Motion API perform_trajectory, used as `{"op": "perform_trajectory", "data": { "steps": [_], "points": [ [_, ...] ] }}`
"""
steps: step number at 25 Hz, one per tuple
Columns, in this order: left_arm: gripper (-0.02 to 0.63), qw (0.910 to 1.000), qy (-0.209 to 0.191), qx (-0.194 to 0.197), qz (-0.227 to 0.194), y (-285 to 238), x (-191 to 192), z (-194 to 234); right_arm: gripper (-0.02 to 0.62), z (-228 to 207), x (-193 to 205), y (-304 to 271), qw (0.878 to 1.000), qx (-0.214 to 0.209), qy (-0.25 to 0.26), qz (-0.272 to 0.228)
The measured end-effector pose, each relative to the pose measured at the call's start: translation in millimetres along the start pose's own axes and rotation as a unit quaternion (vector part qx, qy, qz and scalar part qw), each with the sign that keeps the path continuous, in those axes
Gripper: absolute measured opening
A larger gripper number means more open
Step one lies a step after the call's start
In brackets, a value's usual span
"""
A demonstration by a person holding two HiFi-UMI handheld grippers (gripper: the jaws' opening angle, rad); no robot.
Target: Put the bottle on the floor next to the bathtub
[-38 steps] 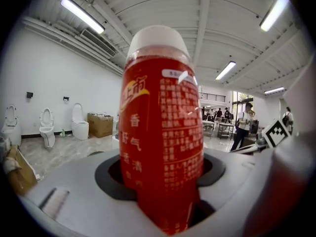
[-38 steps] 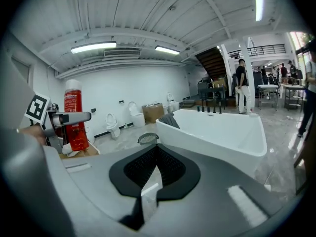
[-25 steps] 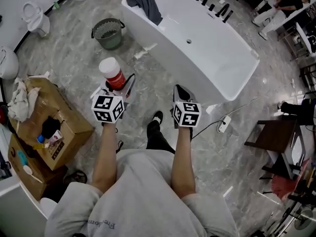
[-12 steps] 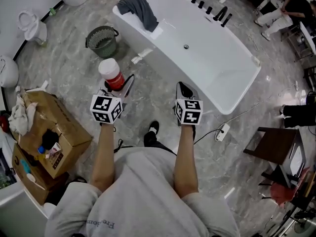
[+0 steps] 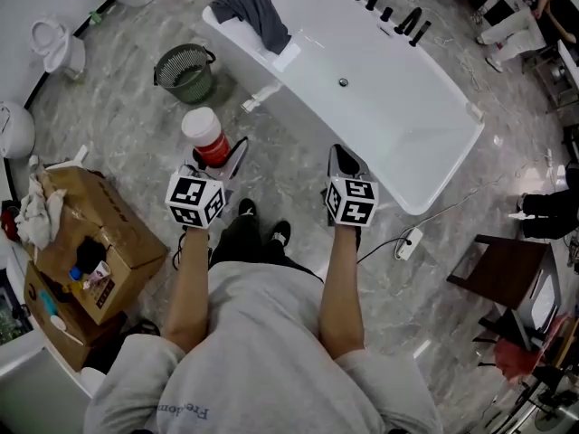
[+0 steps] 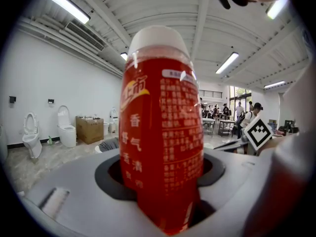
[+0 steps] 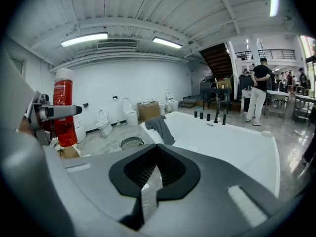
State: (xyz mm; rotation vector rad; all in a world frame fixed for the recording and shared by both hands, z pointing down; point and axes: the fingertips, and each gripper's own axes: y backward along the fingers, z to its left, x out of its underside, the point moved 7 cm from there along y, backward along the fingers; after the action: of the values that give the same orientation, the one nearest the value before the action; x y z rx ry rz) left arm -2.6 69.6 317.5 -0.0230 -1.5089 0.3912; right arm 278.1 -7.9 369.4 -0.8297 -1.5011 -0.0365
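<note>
The red bottle (image 5: 204, 136) with a white cap stands upright between the jaws of my left gripper (image 5: 217, 159), which is shut on its lower body. In the left gripper view the bottle (image 6: 160, 132) fills the middle, pinched at the left gripper (image 6: 163, 181). My right gripper (image 5: 342, 161) is held level beside it, shut and empty, just short of the white bathtub (image 5: 425, 125). From the right gripper (image 7: 150, 179) the bathtub (image 7: 222, 142) lies ahead and the bottle (image 7: 64, 112) shows at the left.
A green waste basket (image 5: 185, 66) stands on the marble floor left of the tub. A grey cloth (image 5: 249, 3) hangs over the tub's rim. Cardboard boxes (image 5: 99, 233) sit at the left, a power strip (image 5: 407, 240) and a dark table (image 5: 502, 269) at the right. My shoes (image 5: 262, 233) are below the grippers.
The person has stepped forward, a second shoe now showing. Both grippers have moved towards the bathtub, the bottle still held in the left one.
</note>
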Motion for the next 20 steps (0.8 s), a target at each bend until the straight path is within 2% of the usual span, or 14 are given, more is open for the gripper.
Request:
{"op": "perform_trajectory", "data": {
  "steps": [6, 12, 17, 19, 20],
  "points": [
    [0.33, 1.0, -0.001, 0.005, 0.006, -8.8, 4.8, 9.4, 0.002, 19.8, -7.2, -21.5, 0.999, -0.028, 0.016, 0.004],
    [0.33, 0.9998, 0.0, 0.019, 0.001, -25.1, 6.4, 14.3, 0.002, 34.6, -54.5, -16.7, 0.992, -0.115, 0.032, -0.051],
    [0.33, 0.9988, -0.006, 0.046, 0.015, -38.4, 18.0, 19.0, 0.002, 52.3, -95.1, -14.9, 0.974, -0.194, 0.109, -0.046],
    [0.33, 0.9971, 0.0, 0.072, 0.023, -45.2, 27.5, 17.3, 0.002, 61.2, -101.7, -16.6, 0.96, -0.215, 0.179, -0.01],
    [0.33, 0.9959, 0.004, 0.086, 0.027, -50.2, 33.1, 15.3, 0.002, 65.7, -104.1, -17.6, 0.948, -0.22, 0.231, 0.013]
  ]
}}
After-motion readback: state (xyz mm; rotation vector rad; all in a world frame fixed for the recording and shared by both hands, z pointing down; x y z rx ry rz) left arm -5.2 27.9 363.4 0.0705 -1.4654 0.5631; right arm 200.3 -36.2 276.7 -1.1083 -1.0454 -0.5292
